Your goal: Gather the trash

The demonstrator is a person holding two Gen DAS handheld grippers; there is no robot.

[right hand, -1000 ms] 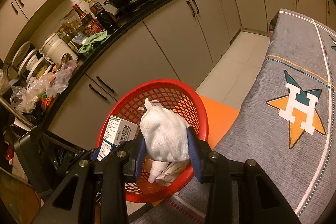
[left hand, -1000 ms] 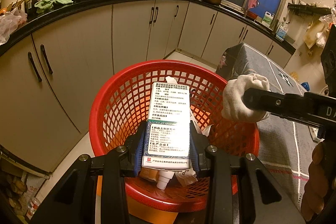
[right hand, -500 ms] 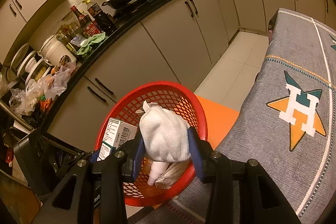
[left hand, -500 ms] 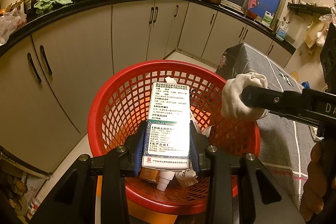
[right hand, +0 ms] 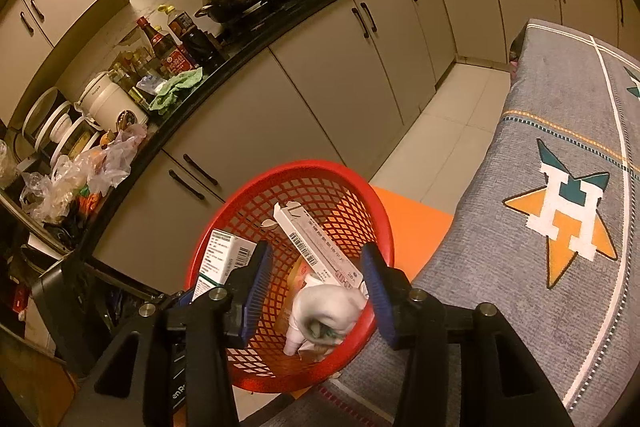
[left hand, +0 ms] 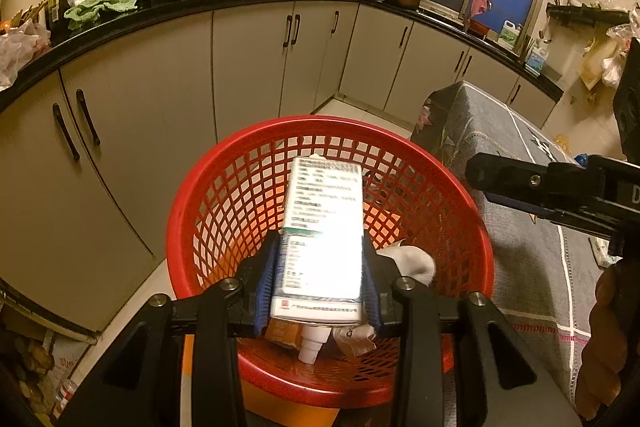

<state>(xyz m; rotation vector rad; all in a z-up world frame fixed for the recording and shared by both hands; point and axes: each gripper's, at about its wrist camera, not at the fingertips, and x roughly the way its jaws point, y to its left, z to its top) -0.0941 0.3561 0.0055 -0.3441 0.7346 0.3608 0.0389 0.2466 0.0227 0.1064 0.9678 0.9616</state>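
A red mesh basket (left hand: 192,211) stands below both grippers. My left gripper (left hand: 320,243) hangs over it with its jaws opening. A white printed medicine box (left hand: 320,227) is between the blue pads, blurred and slipping loose. The same box (right hand: 222,259) shows at the basket's left rim in the right wrist view. My right gripper (right hand: 314,255) is over the basket (right hand: 380,227), jaws opening with nothing between them. The white cloth wad (right hand: 324,311) lies down in the basket beside a long white carton (right hand: 320,251). One right finger (left hand: 520,183) shows at the right.
A grey-clothed table with a star emblem (right hand: 560,219) borders the basket on the right. Cream cabinets (left hand: 140,107) and a black counter with pots and bottles curve behind. An orange surface (right hand: 412,215) lies under the basket. A hand (left hand: 608,327) holds the right gripper.
The right jaws spread and the white cloth wad dropped from them into the basket. The left jaws widened slightly around the medicine box, which now looks blurred.
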